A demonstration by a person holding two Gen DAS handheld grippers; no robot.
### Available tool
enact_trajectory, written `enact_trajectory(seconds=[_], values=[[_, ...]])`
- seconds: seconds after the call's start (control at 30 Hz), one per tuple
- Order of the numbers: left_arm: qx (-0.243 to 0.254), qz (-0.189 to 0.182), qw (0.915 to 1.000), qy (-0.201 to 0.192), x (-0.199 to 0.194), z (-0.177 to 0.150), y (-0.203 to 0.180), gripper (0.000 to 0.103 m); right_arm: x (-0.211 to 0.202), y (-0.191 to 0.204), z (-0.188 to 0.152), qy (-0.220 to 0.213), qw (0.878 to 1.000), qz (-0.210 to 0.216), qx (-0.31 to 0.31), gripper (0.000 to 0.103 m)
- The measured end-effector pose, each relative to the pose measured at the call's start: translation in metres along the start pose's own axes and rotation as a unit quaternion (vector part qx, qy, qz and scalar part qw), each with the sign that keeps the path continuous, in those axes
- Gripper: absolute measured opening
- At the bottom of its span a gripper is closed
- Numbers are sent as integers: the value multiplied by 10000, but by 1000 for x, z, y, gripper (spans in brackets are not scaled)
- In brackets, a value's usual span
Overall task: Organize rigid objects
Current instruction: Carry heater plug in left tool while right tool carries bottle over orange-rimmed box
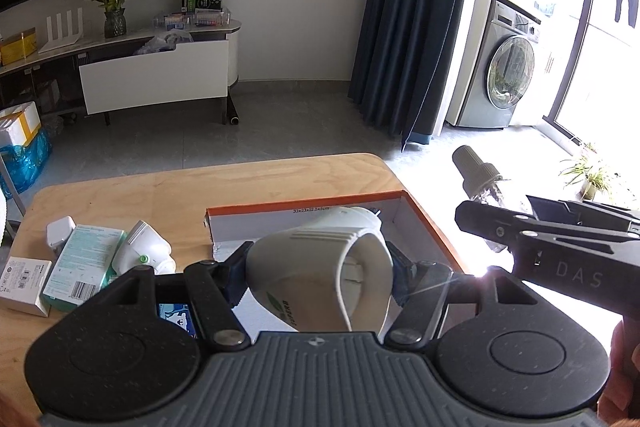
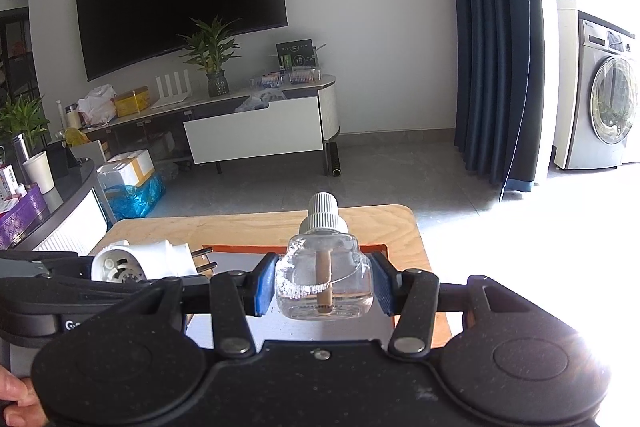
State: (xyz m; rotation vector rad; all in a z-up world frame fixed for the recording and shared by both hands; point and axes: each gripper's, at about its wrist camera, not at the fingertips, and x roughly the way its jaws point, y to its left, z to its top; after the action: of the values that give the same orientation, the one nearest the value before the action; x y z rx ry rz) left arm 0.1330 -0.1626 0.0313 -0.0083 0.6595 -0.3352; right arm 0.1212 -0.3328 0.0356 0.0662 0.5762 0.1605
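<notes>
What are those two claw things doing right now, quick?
Left gripper: closed on a white plug-in heater.
Right gripper: closed on a clear glass bottle with a ribbed cap.

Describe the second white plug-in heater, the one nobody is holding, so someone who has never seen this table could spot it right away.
Start at the wooden table and find the orange-edged box. Left of it, apart from the box, lies a clutter of cartons; the loose white plug-in heater rests against the teal carton. Its rounded white shell and small green spot set it apart from the flat boxes around it.
</notes>
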Motion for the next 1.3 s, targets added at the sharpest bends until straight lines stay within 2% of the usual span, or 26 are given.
enact_trajectory(seconds=[0.97,1.3], values=[[-51,-49,9996,282,27,2,2,66,46,-1,3,378,9992,-107,60,60],[-43,-61,9992,393,38,1,0,66,72,-4,1,631,9978,-188,78,60]])
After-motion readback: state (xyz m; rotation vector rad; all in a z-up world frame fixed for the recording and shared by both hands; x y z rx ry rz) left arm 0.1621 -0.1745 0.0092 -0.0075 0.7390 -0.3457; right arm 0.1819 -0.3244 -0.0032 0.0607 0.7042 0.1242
